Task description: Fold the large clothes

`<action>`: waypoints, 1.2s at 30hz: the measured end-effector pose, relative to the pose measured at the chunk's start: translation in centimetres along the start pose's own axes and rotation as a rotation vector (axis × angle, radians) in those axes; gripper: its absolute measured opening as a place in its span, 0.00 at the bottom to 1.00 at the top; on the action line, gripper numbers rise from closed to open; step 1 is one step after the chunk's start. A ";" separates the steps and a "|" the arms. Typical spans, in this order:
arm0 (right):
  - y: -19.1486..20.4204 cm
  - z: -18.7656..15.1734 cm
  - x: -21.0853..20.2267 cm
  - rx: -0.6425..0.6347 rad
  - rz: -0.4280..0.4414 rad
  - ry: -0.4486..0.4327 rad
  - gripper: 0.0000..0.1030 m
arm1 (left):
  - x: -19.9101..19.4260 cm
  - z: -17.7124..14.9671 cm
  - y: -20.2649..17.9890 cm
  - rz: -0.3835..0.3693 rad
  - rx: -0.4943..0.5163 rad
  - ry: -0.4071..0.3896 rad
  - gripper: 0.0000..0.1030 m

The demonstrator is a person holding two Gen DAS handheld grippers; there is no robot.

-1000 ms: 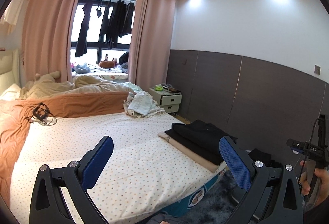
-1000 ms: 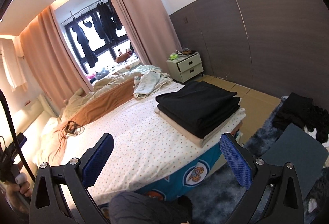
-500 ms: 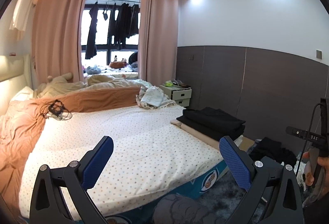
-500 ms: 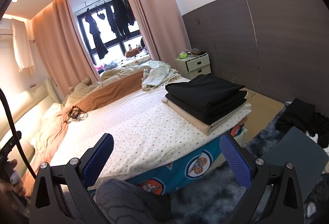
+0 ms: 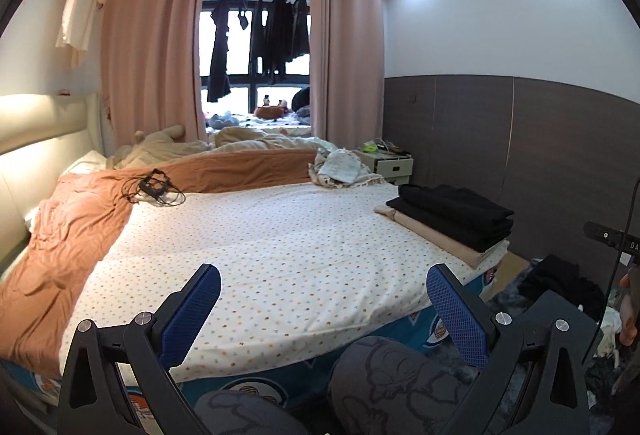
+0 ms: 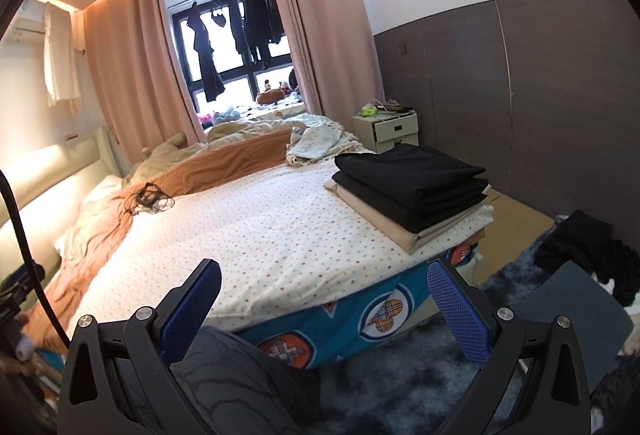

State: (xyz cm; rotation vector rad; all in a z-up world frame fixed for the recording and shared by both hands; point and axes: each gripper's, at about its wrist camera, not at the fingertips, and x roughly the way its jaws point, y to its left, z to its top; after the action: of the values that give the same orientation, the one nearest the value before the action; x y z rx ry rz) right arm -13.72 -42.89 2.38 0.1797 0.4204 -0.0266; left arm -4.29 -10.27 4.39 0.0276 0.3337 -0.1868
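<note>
The bed [image 5: 280, 235] fills most of both views, its dotted sheet [image 6: 280, 227] bare across the middle; its near edge is partly hidden behind the person's grey-trousered knees [image 5: 384, 375], and its headboard end runs out of frame on the left. An orange blanket [image 5: 80, 235] lies rumpled along the headboard side and far edge. At the bed's right edge, near the foot corner, sits the stack of folded clothes [image 6: 412, 187]: black pieces on top, a beige one beneath, edges roughly squared. A crumpled pale cloth [image 5: 340, 171] rests at the far right corner of the bed. On the floor to the right, a dark heap of clothing [image 6: 580, 247] lies on the rug, partly cut off by the frame. A tangle of black cable [image 5: 154, 189] sits on the blanket near the headboard side; what it is attached to is hard to make out.

The bed's blue side panel carries round emblems, but no readable writing.

The left tool [image 5: 324, 311] has its blue-padded fingers spread wide, holding and touching nothing. The right tool [image 6: 324, 311] is likewise spread wide, with nothing between its fingers.
</note>
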 end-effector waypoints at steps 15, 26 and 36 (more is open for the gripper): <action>1.6 -3.1 0.6 -0.018 0.028 0.012 1.00 | -2.1 -1.5 0.1 0.011 -0.038 -0.010 1.00; 1.7 -2.9 1.9 -0.003 0.039 0.021 1.00 | -2.1 -1.8 1.3 0.020 -0.114 0.005 1.00; 2.0 -3.2 2.2 -0.006 0.036 0.032 1.00 | -2.5 -1.8 1.3 0.025 -0.108 -0.011 1.00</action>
State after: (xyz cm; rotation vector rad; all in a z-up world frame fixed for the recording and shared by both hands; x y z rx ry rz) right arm -12.88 -40.28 -1.04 0.1824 0.4487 0.0128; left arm -6.91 -8.48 3.47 -0.0763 0.3323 -0.1440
